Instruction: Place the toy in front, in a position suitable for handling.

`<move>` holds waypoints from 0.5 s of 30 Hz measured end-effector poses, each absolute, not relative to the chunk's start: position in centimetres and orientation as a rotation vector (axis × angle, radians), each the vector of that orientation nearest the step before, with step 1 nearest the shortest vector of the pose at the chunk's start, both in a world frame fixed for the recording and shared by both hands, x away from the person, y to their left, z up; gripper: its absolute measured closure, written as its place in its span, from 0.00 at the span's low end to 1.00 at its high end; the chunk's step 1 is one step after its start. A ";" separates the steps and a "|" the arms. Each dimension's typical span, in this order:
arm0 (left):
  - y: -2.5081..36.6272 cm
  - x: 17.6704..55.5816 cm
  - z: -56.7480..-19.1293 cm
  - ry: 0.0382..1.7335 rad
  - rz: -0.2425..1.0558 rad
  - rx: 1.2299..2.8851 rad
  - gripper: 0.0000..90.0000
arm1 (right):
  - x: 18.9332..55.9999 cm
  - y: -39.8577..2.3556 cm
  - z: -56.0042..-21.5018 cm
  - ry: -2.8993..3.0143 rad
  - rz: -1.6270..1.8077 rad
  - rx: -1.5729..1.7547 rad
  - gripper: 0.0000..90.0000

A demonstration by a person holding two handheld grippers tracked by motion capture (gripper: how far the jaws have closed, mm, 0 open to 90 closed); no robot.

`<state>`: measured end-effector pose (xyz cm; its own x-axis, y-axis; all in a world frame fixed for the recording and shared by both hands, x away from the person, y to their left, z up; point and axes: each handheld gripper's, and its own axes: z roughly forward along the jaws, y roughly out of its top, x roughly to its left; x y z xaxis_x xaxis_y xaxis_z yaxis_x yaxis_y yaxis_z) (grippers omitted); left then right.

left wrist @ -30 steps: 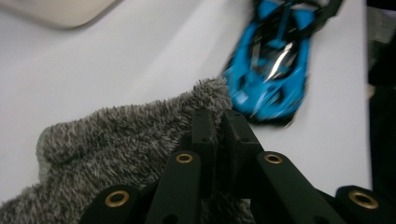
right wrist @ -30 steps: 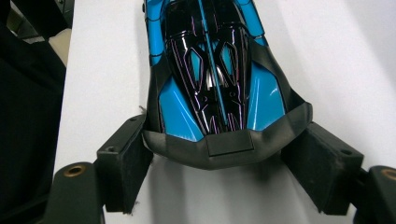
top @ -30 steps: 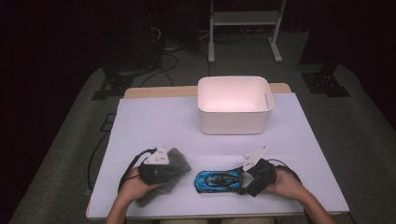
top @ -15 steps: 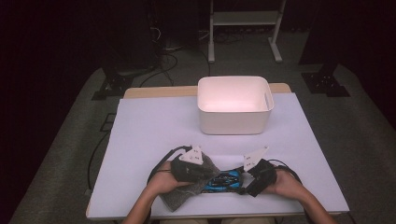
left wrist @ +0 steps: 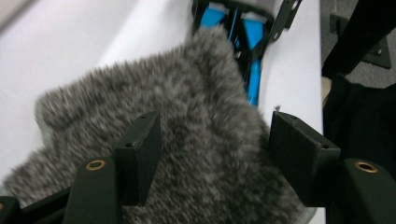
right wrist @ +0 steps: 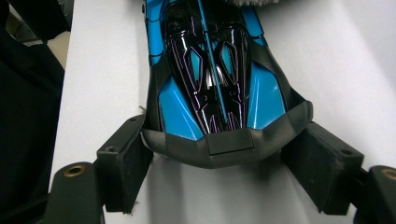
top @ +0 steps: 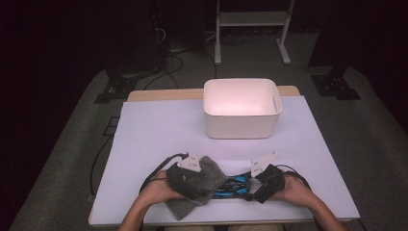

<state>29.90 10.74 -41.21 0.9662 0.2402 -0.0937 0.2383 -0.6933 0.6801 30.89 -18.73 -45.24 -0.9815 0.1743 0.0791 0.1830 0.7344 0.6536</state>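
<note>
A blue and black toy car lies near the table's front edge. My right gripper is shut on its near end; in the right gripper view both pads touch the black bumper of the car. A grey fuzzy cloth covers the car's other end. My left gripper is over the cloth. In the left gripper view its jaws have just been opening and stand apart, with the cloth between and under them, not pinched. The car shows beyond the cloth.
A white plastic bin stands at the back middle of the white table. Cables trail from both grippers along the front edge. Dark floor and a metal stand's legs lie beyond the table.
My left hand has moved right with the grey cloth, which now lies over the car's left end. The right hand and the car have stayed put.
</note>
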 end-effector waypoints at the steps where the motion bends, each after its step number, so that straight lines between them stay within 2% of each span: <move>1: 10.7 30.0 -41.5 0.334 -0.011 2.372 0.44 | 30.9 -18.7 -45.2 -2.915 -1.100 -0.301 0.27; 2: 10.6 30.1 -41.9 0.327 -0.027 2.377 0.49 | 30.9 -18.7 -45.2 -2.916 -1.101 -0.302 0.27; 3: 10.5 30.1 -42.1 0.320 -0.032 2.380 0.49 | 30.9 -18.7 -45.2 -2.916 -1.101 -0.302 0.27; 4: 10.3 30.1 -42.3 0.304 -0.039 2.386 0.57 | 30.8 -18.7 -45.3 -2.916 -1.104 -0.304 0.27; 5: 10.2 30.2 -42.5 0.266 -0.036 2.374 0.72 | 30.8 -18.8 -45.3 -2.920 -1.111 -0.303 0.27; 6: 10.2 30.2 -42.5 0.266 -0.036 2.374 0.80 | 30.8 -18.8 -45.3 -2.920 -1.111 -0.303 0.27; 7: 10.1 30.3 -42.4 0.274 -0.038 2.378 0.80 | 30.8 -18.8 -45.3 -2.922 -1.113 -0.303 0.27; 8: 10.0 30.4 -42.4 0.271 -0.040 2.386 0.84 | 30.7 -18.7 -45.3 -2.924 -1.110 -0.309 0.27; 15: 8.4 30.2 -41.8 0.188 -0.007 2.419 0.86 | 30.7 -18.7 -45.3 -2.925 -1.115 -0.308 0.27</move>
